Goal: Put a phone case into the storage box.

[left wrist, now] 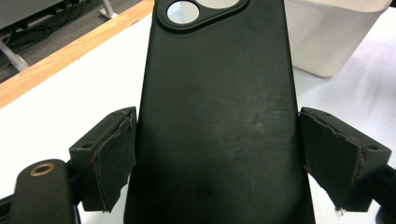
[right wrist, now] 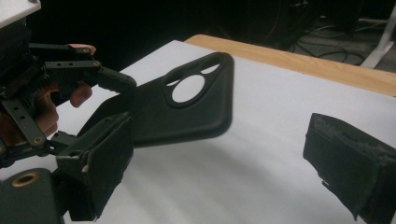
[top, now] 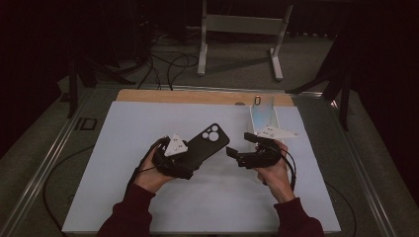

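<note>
The left gripper (top: 184, 157) has its jaws closed on the long edges of a black phone case (left wrist: 219, 116), one pad pressed to each side, holding it clear of the white mat (top: 148, 197). In the high view the case (top: 206, 143) points from that gripper toward 1 o'clock, camera cutout at the far tip. The right gripper (top: 236, 152) sits just off the case's 3 o'clock side, jaws spread wide with nothing between them; in its own view the case (right wrist: 187, 109) hangs ahead and left, apart from both pads.

Risk, as I judge it: the case is soft and held only near its lower end by the edges, so squeezing harder could bow it and pop it out, and a nudge from the right gripper at the free tip could twist it in the pads. A white bin (left wrist: 334, 35) stands beyond at 1 o'clock; a swing that way could clip it.

Both hands grip from below, wrists low over the mat, forearms entering from 6 o'clock; the left hand (top: 150, 175) angles toward 1, the right hand (top: 274, 170) toward 10
</note>
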